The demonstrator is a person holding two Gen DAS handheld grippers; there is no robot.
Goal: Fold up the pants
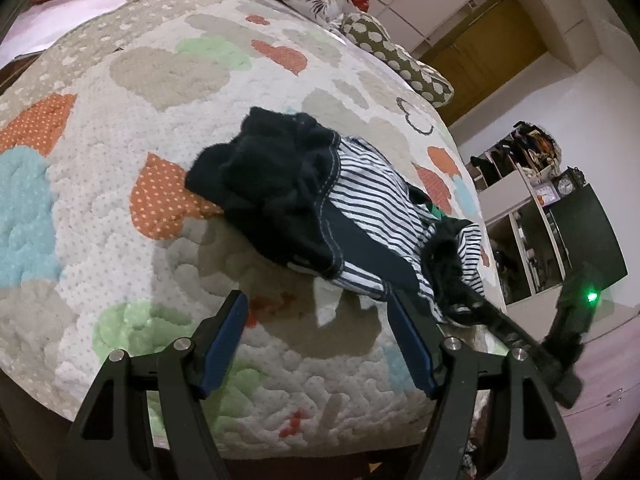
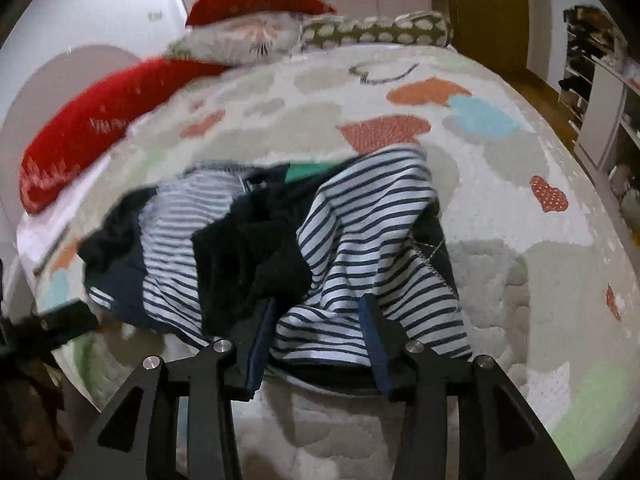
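The pants (image 1: 320,208) lie crumpled on the bed, dark navy with white-and-navy striped parts. In the left wrist view my left gripper (image 1: 320,304) is open and empty, just short of the pile's near edge. My right gripper (image 1: 480,308) shows there at the pile's right end, its fingertips buried in the fabric. In the right wrist view the pants (image 2: 352,248) fill the middle. My right gripper (image 2: 320,308) is open, with a fold of striped cloth lying between its fingers (image 2: 372,320). Some green fabric (image 2: 308,172) peeks out at the pile's far side.
The bed is covered by a quilt (image 1: 120,160) with coloured heart patches. Red pillows (image 2: 100,120) and patterned cushions (image 2: 376,28) lie at its head. Shelves with clutter (image 1: 528,208) and a wooden door (image 1: 488,36) stand beyond the bed's right side.
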